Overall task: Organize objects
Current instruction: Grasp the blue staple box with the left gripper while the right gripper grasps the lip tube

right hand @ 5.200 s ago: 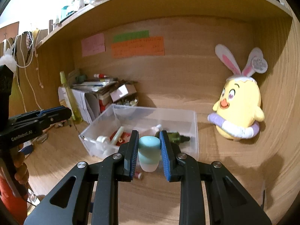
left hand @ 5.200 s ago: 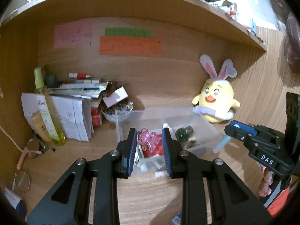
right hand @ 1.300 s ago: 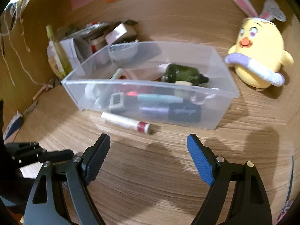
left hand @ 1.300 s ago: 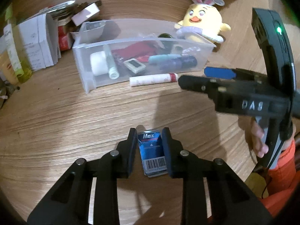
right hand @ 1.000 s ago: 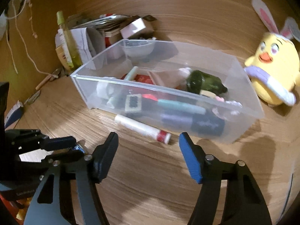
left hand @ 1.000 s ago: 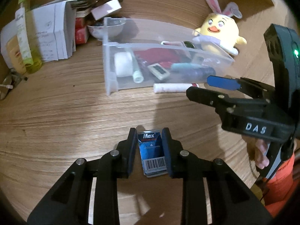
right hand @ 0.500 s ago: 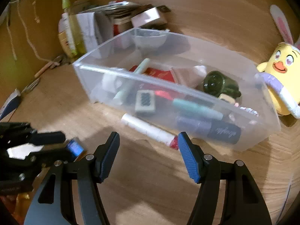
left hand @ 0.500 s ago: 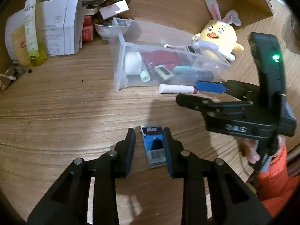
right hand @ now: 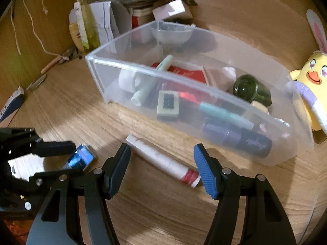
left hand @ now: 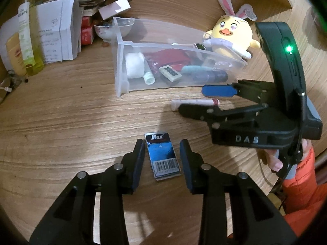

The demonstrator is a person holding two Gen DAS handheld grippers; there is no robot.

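Note:
A small blue "Max" box (left hand: pixel 162 156) with a barcode lies flat on the wooden desk. My left gripper (left hand: pixel 162 159) straddles it; its jaws are opening and a gap shows on both sides of the box. The same box (right hand: pixel 80 157) shows at the left in the right wrist view. A white tube with a red cap (right hand: pixel 162 161) lies in front of the clear plastic bin (right hand: pixel 204 85). My right gripper (right hand: pixel 162 168) hangs open over that tube without touching it. The bin holds several small items, among them a dark green bottle (right hand: pixel 252 90) and a purple tube (right hand: pixel 238 137).
A yellow bunny-eared plush (left hand: pixel 231 34) sits to the right of the bin. Papers, red boxes and a bowl (left hand: pixel 111 29) crowd the back left. A yellow-green bottle (left hand: pixel 26 40) stands at far left. The right gripper's body (left hand: pixel 255 110) and a hand fill the right side.
My left jaws have spread apart and let go of the blue box, which now lies loose on the desk. The right gripper has moved closer over the white tube.

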